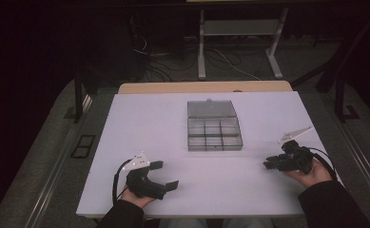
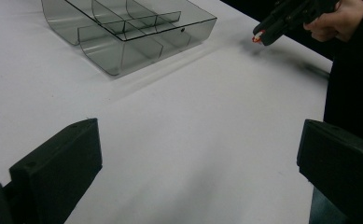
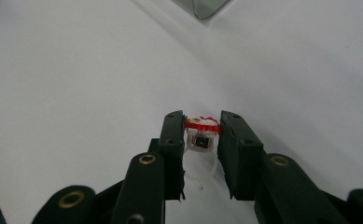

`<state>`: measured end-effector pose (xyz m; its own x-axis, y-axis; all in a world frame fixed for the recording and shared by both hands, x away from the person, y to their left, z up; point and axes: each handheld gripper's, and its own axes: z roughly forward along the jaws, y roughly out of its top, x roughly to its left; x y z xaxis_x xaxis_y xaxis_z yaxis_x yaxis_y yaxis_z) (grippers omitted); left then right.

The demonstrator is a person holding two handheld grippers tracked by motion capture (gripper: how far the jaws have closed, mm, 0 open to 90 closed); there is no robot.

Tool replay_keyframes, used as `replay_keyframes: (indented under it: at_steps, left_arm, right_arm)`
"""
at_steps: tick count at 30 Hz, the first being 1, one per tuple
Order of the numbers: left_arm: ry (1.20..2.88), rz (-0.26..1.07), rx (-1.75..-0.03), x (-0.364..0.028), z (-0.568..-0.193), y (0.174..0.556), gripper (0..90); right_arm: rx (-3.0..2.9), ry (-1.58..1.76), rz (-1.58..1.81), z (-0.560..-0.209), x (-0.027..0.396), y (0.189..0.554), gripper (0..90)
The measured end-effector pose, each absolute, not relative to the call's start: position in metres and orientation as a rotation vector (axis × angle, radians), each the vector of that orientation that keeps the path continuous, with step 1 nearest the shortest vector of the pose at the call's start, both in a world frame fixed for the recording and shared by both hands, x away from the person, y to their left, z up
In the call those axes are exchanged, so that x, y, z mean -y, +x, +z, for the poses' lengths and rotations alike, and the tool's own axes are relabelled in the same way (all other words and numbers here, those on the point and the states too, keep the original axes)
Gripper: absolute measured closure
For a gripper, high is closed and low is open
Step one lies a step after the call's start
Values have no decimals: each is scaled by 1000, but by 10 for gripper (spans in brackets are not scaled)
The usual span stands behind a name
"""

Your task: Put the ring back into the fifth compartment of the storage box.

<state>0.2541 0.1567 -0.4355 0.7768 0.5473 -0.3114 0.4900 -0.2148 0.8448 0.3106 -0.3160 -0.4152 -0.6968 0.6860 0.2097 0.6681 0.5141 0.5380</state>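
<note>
A clear grey compartment box (image 1: 214,134) lies at the middle of the white board, its lid (image 1: 211,109) folded back on the far side. In the left gripper view the box (image 2: 128,28) is ahead and to the left, and its compartments look empty. My left gripper (image 1: 166,175) rests near the front left edge, open wide with nothing between its jaws (image 2: 198,158). At the right side my right gripper (image 1: 268,164) is shut (image 3: 201,122) on a small red-and-white piece (image 3: 200,132) just above the board. That piece (image 2: 258,38) also shows as a red speck at the right gripper's tip.
The white board (image 1: 144,118) ends close in front of both hands, and a wooden strip (image 1: 173,88) runs along its far edge. A white desk frame (image 1: 201,52) and cables lie on the dark floor beyond. A corner of the box (image 3: 207,7) is ahead of the right gripper.
</note>
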Motion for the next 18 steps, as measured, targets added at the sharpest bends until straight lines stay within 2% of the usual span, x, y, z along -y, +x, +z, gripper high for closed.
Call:
replay_keyframes:
  at_steps: [18]
  left_arm:
    - [1854, 72, -805, -158, -435, 254, 0]
  right_arm:
    - [-2696, 1159, 989, -389, 315, 318, 701]
